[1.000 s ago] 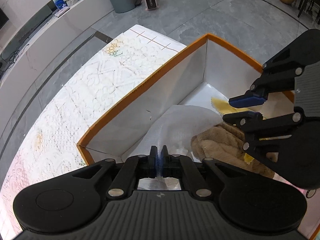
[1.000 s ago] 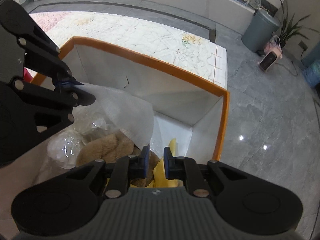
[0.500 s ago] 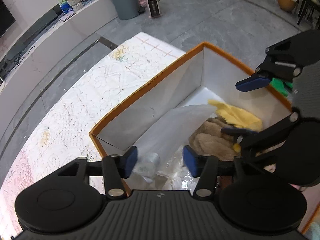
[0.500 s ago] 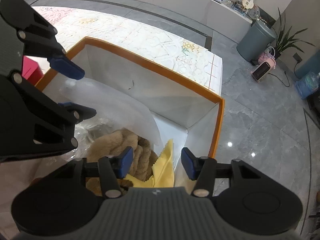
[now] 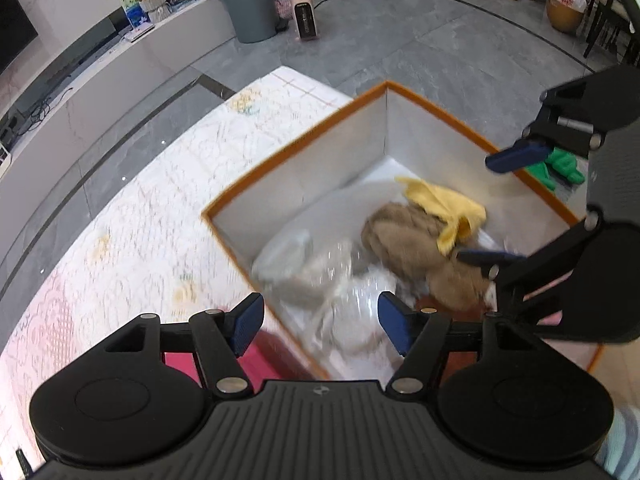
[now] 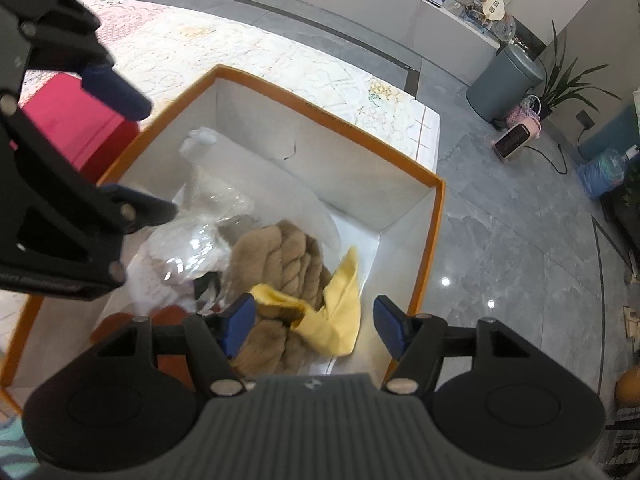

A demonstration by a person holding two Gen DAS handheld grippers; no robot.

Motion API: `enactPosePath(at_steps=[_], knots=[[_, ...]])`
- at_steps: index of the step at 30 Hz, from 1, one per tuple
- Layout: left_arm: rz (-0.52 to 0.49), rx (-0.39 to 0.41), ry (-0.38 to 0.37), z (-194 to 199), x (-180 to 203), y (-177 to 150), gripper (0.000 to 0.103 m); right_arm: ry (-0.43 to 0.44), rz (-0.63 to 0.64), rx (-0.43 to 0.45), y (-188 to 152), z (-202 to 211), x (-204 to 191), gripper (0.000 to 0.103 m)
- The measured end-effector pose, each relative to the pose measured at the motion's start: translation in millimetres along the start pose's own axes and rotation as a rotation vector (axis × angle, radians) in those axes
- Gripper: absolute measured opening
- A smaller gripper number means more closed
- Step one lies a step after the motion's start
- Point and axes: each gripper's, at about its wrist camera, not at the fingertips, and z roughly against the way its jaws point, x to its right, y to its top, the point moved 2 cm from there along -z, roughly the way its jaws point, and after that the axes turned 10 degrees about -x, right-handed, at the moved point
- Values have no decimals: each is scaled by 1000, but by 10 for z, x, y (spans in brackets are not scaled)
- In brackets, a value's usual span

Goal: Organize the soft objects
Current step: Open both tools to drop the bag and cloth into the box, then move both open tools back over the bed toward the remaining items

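My left claw now gapes wide with nothing between its blue pads; a second ago it was pinched shut on the clear plastic wrap, which has dropped into the near-left corner of the orange-rimmed box. My right claw has likewise spread fully and holds nothing, where earlier it was closed over the yellow cloth. That cloth now lies draped over the tan plush bundle, both resting on the box floor toward the right wall. Both claws have lifted higher, so the whole rim shows.

From the right wrist view, the left claw hangs over the box's left rim, above the wrap. The far end of the box floor is bare white, with room beyond the plush. A red block sits just outside the left wall and a green toy just outside the right. The box rests on a patterned mat, with grey tiled floor beyond it.
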Motion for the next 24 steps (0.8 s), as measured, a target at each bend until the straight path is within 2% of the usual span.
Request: enactPosePath(at_steps=[5, 12, 16, 24], knots=[[16, 14, 2, 140, -43, -261, 77, 14, -5, -4, -66, 174, -124, 65], [69, 118, 18, 456, -150, -692, 77, 38, -15, 69, -152, 528, -421, 66], [93, 151, 29, 575, -227, -975, 77, 67, 7, 118, -176, 712, -712, 75], [192, 174, 32, 692, -474, -1628, 77, 132, 132, 171, -121, 909, -1455, 76]])
